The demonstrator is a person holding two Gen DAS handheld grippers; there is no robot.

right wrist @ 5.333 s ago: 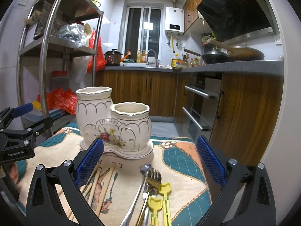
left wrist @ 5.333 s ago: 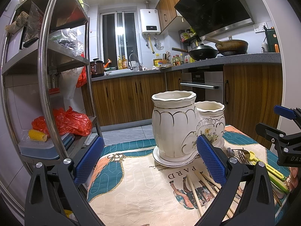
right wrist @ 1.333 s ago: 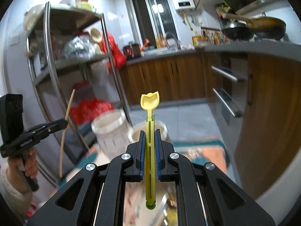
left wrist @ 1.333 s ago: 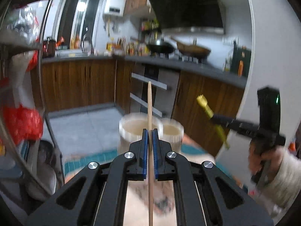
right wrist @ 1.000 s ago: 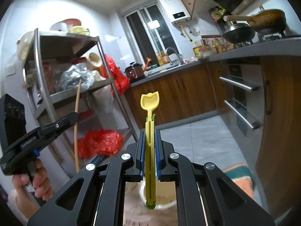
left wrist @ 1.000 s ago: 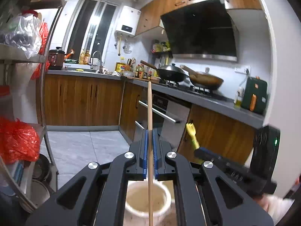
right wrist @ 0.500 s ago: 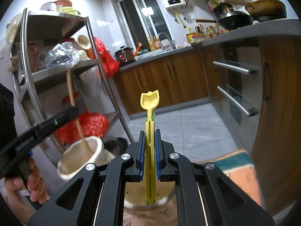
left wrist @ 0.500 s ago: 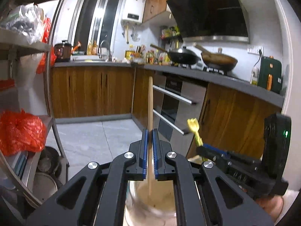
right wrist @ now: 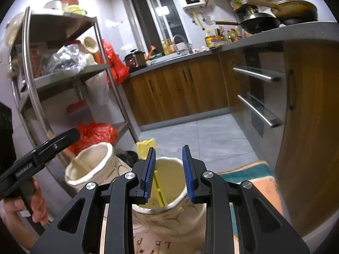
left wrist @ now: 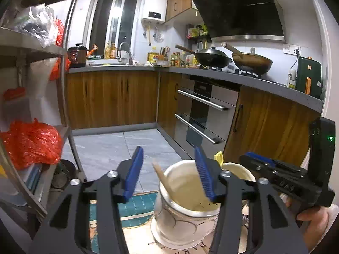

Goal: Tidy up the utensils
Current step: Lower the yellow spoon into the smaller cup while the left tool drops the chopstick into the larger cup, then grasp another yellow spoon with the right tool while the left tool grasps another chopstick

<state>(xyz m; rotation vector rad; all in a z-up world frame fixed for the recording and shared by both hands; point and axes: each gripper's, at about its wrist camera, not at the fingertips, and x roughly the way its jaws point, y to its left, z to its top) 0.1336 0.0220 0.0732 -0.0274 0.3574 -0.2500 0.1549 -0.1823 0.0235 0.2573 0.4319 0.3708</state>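
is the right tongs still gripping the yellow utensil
No, the right tongs are open and the yellow utensil leans free inside the pot.

- My left wrist camera looks down close over the taller pot (left wrist: 186, 192).
- My right one sits close above the shorter pot (right wrist: 169, 190).
- Both share the cabinets (left wrist: 110, 99) and the pots.

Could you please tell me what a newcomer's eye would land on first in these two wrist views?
Probably the cream ceramic twin-cup utensil holder at bottom centre, with a wooden chopstick leaning in its taller cup and a yellow plastic utensil in the shorter one. Next, the open blue-padded left hand-held gripper and right hand-held gripper above them.
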